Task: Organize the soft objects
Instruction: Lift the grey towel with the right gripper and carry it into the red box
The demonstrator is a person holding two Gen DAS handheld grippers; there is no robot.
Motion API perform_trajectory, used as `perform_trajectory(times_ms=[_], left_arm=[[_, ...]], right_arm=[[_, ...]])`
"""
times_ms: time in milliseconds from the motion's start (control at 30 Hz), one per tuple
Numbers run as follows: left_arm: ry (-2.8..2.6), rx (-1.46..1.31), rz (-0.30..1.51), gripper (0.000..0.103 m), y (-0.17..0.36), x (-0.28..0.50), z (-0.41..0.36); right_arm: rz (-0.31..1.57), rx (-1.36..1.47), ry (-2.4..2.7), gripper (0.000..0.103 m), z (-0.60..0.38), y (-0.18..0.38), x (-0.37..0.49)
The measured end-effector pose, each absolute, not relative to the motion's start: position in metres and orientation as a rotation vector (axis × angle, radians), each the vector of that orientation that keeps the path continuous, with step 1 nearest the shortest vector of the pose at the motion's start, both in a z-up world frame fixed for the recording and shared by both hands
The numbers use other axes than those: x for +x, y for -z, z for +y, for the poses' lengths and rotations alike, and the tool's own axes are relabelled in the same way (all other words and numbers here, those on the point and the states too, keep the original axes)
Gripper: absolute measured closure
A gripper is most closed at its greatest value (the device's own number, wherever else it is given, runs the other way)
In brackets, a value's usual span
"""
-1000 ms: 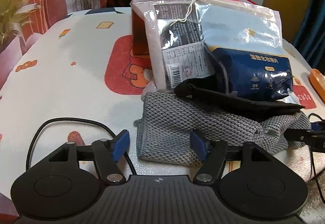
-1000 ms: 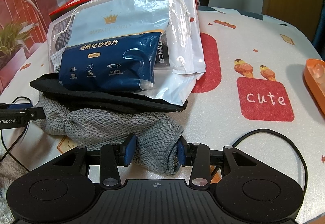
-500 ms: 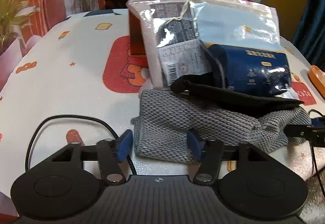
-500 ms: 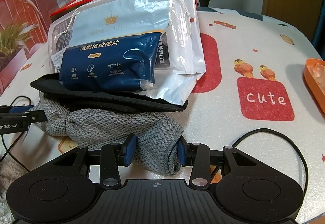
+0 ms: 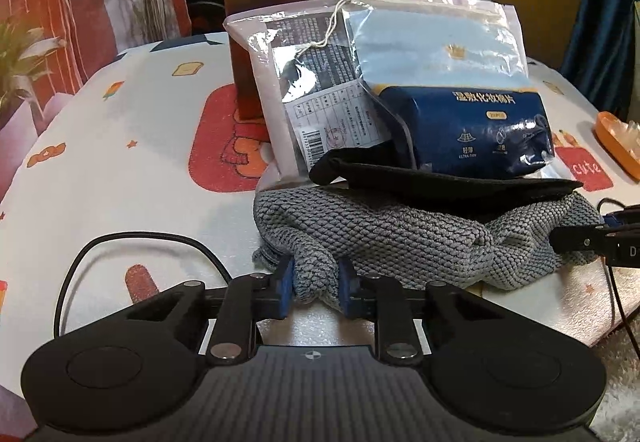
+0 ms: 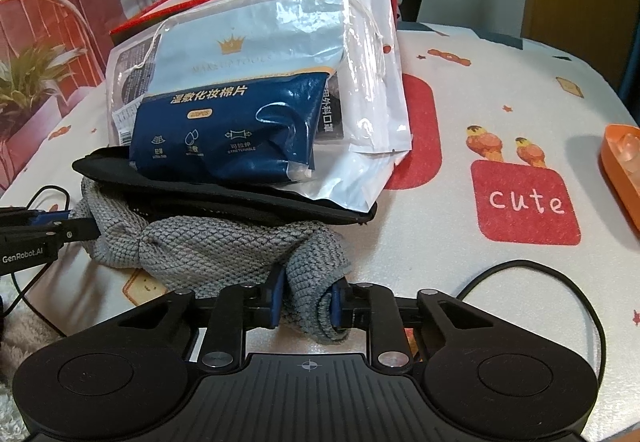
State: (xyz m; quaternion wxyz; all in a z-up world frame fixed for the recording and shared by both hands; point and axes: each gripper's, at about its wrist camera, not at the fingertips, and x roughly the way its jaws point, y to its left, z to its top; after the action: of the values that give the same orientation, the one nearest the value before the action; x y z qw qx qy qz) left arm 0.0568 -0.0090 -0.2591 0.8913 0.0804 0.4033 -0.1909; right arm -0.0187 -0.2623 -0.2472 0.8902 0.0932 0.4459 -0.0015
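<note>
The grey knitted cloth [image 5: 400, 238] lies bunched at the near edge of the patterned surface [image 5: 120, 145], pinned under a black pad [image 5: 440, 181] and two plastic packets: a blue cotton-pad pack [image 5: 464, 129] and a clear bag [image 5: 316, 81] leaning against a red box [image 5: 248, 41]. The left claw [image 5: 316, 288] has just been closing and is clamped on one near corner of the cloth; the right claw [image 6: 306, 300], also just closing, pinches the opposite end. Holding both ends likely lets the person draw the cloth out evenly, so the stack above slides off instead of tipping over.
</note>
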Motion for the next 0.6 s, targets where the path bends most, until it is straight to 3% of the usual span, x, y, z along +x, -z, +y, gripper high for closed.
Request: perform_trajectory(times_ms=[600], left_arm=[[0.421, 0.129, 0.759, 0.084, 0.212, 0.044, 0.01]], right_arm=[[0.825, 0.221, -0.074, 0.088, -0.263, 0.201, -0.039]])
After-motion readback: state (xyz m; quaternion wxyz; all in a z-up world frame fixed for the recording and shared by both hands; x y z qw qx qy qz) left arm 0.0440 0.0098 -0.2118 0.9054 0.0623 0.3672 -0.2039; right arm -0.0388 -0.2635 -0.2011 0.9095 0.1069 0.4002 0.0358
